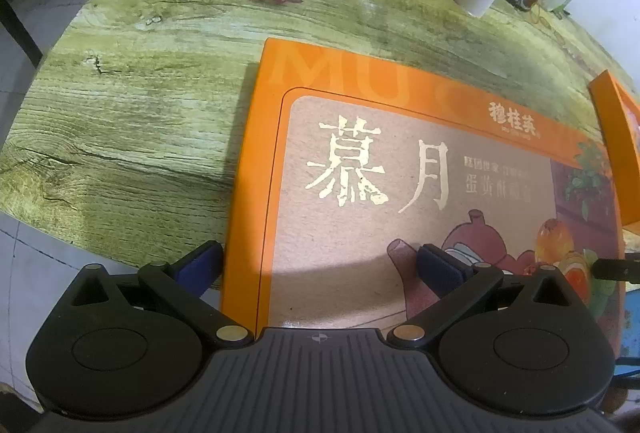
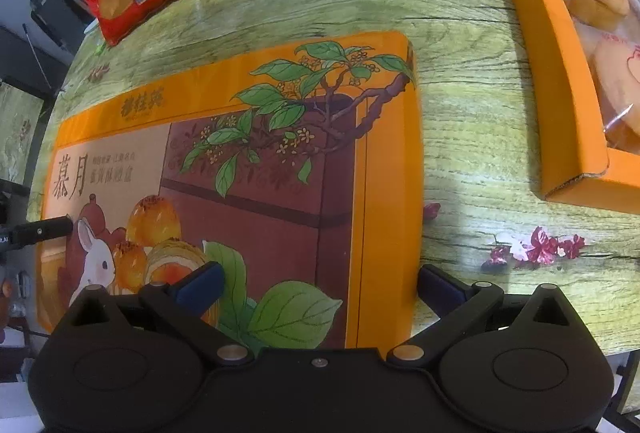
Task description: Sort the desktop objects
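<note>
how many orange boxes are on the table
2. A large flat orange cardboard gift-box lid lies in front of both grippers. An open orange cardboard tray of wrapped pastries sits to its right. Others may lie beyond view.

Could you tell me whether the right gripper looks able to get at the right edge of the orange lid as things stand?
Probably yes: the right gripper is open, its fingers straddling the orange lid at its right edge, with only bare table beside it.

The open orange tray of pastries runs off frame right.
</note>
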Available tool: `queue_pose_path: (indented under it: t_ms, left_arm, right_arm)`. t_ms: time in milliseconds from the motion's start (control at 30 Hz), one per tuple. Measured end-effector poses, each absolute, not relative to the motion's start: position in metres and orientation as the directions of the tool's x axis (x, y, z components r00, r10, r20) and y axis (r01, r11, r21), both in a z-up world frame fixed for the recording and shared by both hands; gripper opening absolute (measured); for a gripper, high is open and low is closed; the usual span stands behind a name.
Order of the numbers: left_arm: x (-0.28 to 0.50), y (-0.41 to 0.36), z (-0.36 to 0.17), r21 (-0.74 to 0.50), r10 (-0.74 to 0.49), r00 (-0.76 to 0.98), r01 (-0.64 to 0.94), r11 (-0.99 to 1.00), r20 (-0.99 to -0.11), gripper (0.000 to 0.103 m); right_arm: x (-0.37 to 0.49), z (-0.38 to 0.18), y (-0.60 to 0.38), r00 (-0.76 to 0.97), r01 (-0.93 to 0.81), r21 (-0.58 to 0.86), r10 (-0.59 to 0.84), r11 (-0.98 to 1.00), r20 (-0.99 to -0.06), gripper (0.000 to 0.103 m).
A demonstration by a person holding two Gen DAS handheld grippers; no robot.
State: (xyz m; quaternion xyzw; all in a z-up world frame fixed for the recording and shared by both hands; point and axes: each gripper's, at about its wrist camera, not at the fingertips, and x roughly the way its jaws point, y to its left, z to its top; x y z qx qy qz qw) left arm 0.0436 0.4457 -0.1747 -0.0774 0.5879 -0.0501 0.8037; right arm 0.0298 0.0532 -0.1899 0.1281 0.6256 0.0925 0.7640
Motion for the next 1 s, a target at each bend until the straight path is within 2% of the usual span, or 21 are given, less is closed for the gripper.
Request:
queue_pose_path:
  t_ms: [1000]
  left_arm:
    - [0.058, 0.452, -0.174, -0.198, -0.204, 0.258, 0.050, 0.979, -0.944, 0.103]
  right_arm:
    - [0.016, -0.188, 0.066, 0.207, 0.134, 0.288, 0.257, 0.948, -0.944, 0.103]
